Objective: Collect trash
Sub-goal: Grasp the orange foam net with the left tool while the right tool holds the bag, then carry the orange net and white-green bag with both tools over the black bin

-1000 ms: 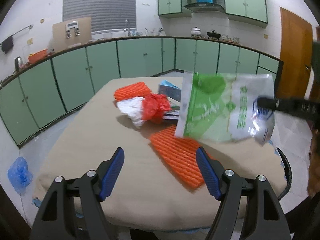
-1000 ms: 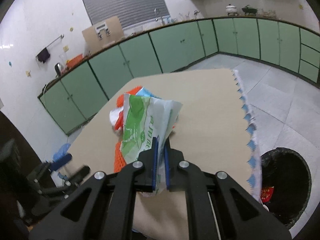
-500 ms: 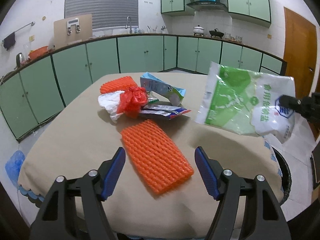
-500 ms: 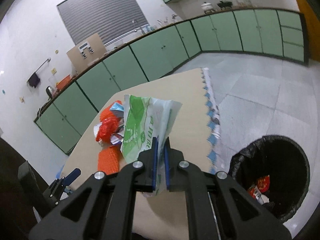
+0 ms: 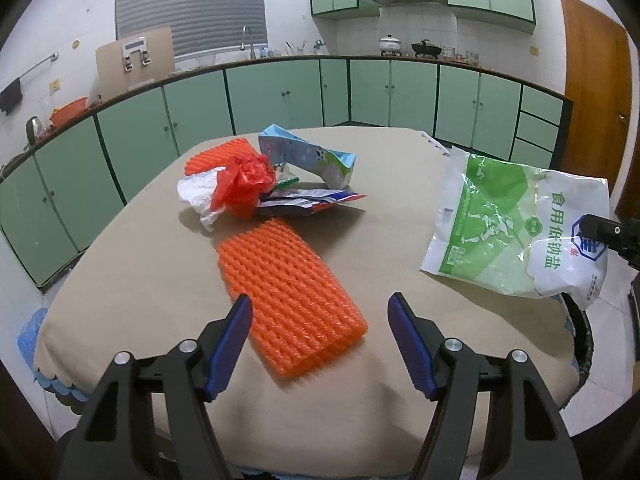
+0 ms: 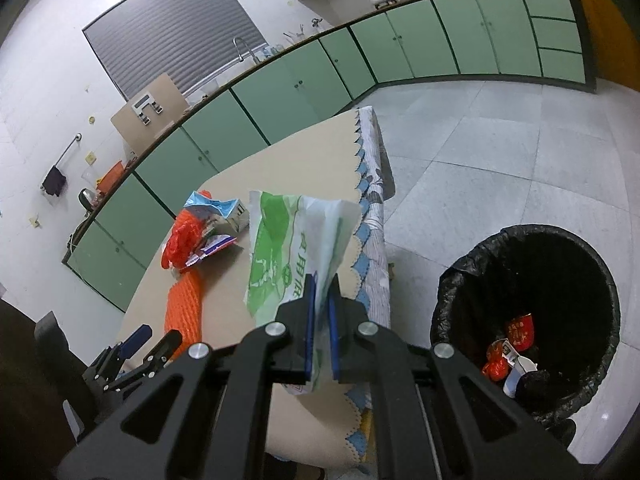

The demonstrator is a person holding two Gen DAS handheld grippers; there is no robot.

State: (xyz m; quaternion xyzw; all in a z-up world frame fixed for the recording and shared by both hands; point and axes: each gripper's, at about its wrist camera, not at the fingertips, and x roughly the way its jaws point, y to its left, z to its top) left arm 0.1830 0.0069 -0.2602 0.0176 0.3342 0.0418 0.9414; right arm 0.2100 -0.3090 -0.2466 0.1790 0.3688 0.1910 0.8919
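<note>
Right tool (image 6: 320,300) clenched on salt bag (image 6: 296,248) beside bin (image 6: 528,320); left tool (image 5: 320,316) released above orange net (image 5: 288,292)

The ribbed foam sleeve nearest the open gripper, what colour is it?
Bright orange foam sleeve, clearest in the left wrist view.

The salt bag (image 6: 294,256) hides the bench (image 6: 288,164) edge behind it; the trash bin (image 5: 581,332) shows only a rim sliver; small wrappers (image 6: 510,354) in it stay unreadable
</note>
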